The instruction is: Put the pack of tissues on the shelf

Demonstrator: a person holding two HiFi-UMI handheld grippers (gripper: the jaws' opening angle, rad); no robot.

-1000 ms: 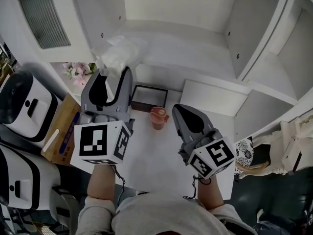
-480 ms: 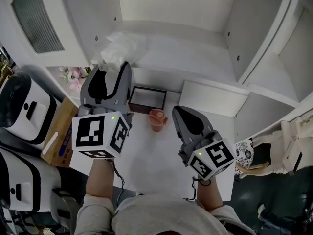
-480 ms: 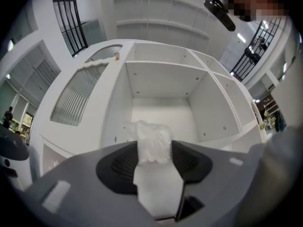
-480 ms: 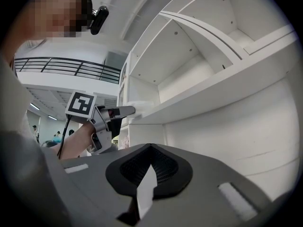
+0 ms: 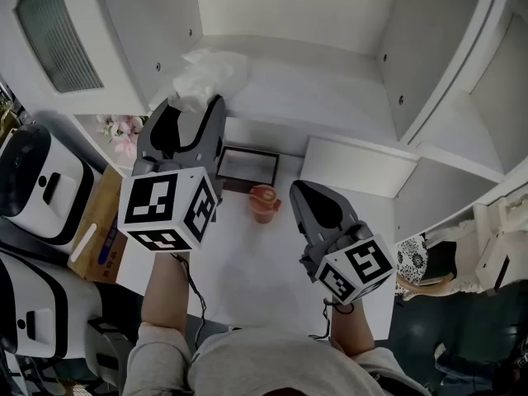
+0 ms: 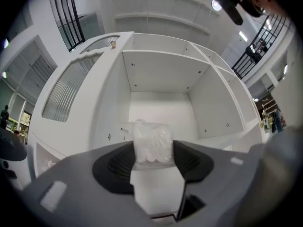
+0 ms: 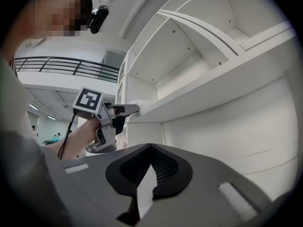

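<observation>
Your left gripper (image 5: 195,110) is stretched out to the far left corner of the white shelf board (image 5: 322,97), and the clear plastic-wrapped pack of white tissues (image 5: 210,71) sits on that board close to the left side wall. In the left gripper view the pack (image 6: 151,142) shows between the two fingertips. The jaws stand wide and have just been opening, so this looks like the let-go, with the board taking the weight. Whether a pad is brushing the wrapper is hard to say from here, but nothing appears to be squeezing it.

Your right gripper (image 5: 295,186) hangs level over the white table (image 5: 247,262), jaws together and empty, seemingly parked out of the way.

Below the shelf's near edge, a small red cup (image 5: 263,200) and a dark-framed shallow box (image 5: 246,167) sit on the table between your two grippers. To the left are pink flowers (image 5: 115,128), a brown cardboard box (image 5: 103,221) and white machines (image 5: 37,180). When you draw back, the shelf wall and its near edge are the likeliest snags.
</observation>
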